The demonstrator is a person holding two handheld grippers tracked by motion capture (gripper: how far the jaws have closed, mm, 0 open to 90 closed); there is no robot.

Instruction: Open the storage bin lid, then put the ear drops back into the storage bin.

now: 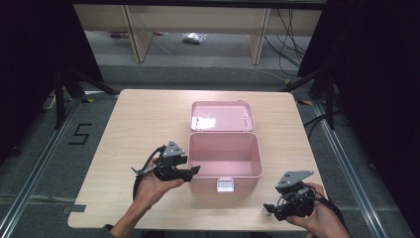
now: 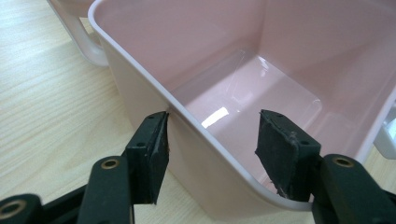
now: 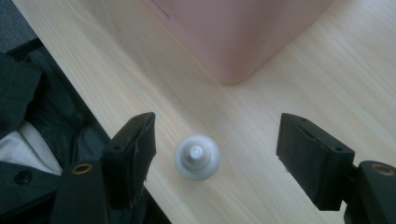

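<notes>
Right gripper view: my right gripper (image 3: pixel 217 156) gapes, holding nothing, astride small white bottle (image 3: pixel 197 156).
Left gripper (image 2: pixel 212 156): half-open, straddling pink box (image 2: pixel 196 135) wall, unclamped.
Advice: I'd centre, close gently.

The pink box (image 1: pixel 225 153) is showing as smooth, glossy plastic; its inner floor is throwing back bright glints of light in the left gripper view, and its open lid (image 1: pixel 222 116) is shining the same way. The white latch (image 1: pixel 225 185) on its front wall is looking like plastic too. The table (image 1: pixel 138 119) is appearing as pale wood with a fine straight grain and a matt, even finish. Near the table's front right corner, the small white object (image 3: pixel 196 157) is looking like smooth, faintly translucent plastic. The left gripper (image 2: pixel 210 154) and the right gripper (image 3: pixel 215 158) are showing matt black plastic jaws with dull, rubbery-looking pads (image 2: pixel 275 149) and brass-coloured metal rivets.
</notes>
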